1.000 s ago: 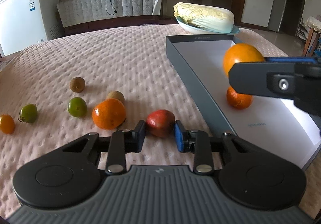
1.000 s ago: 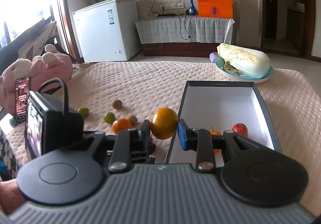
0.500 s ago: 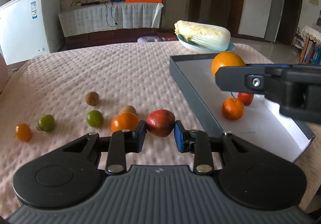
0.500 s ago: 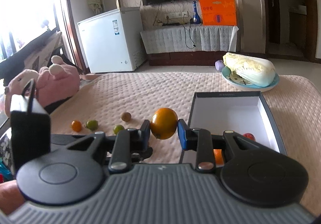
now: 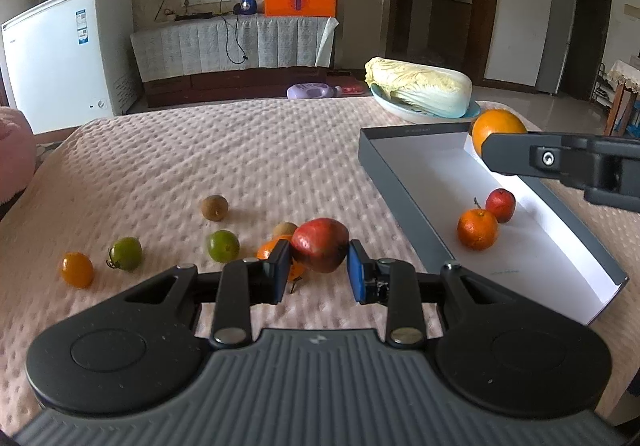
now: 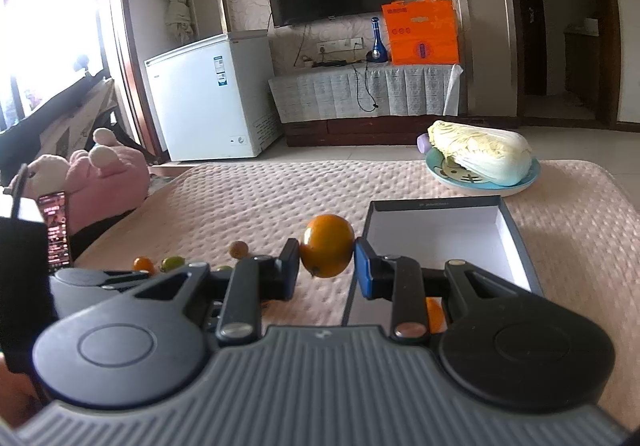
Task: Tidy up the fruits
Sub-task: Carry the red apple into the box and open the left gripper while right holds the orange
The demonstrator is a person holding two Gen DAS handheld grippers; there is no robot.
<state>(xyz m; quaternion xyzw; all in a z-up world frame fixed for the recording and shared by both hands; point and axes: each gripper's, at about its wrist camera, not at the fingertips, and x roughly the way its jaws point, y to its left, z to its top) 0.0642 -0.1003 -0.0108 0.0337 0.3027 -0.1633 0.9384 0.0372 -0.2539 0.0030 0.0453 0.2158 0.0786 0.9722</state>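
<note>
Fruits: left gripper [image 5: 319,271] clamps red fruit [image 5: 320,249] | right gripper [image 6: 326,265] clamps orange [image 6: 327,245], hiding box [image 6: 516,246] contents

Our left tool [image 5: 319,269] fills lower centre of its frame, pads clamped on red fruit [image 5: 320,249], pointing slightly downward. Our right tool [image 6: 327,266] sits lower centre of its own frame, pads clamped on orange [image 6: 327,245]. In left view, our right tool enters from right edge, upper right.
</note>
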